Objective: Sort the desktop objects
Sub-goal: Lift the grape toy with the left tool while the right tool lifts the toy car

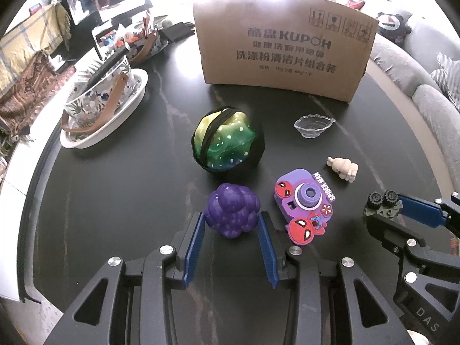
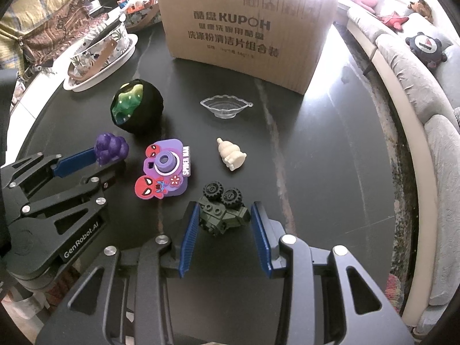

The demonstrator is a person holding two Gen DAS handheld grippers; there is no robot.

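Note:
On the dark round table [image 1: 129, 187], a purple grape toy [image 1: 230, 204] sits between the blue fingers of my left gripper [image 1: 231, 217], which is shut on it. The right wrist view shows the same grip on the grape toy [image 2: 110, 146] from the side. My right gripper [image 2: 224, 208] is shut on a green brick-built toy car [image 2: 221, 214] with black wheels, seen again at the right edge of the left wrist view as the toy car [image 1: 382, 204]. Loose between them lies a purple Spider-Man camera toy [image 1: 304, 207]. A green ball in a black pouch [image 1: 227, 142] rests behind the grapes.
A cream figurine [image 2: 233, 153] and a clear leaf-shaped dish [image 2: 225, 106] lie in front of a brown cardboard box [image 2: 244, 28] at the back. A floral basket on a white plate [image 1: 97, 97] stands at the back left. A grey sofa [image 2: 442, 158] curves round the table's right side.

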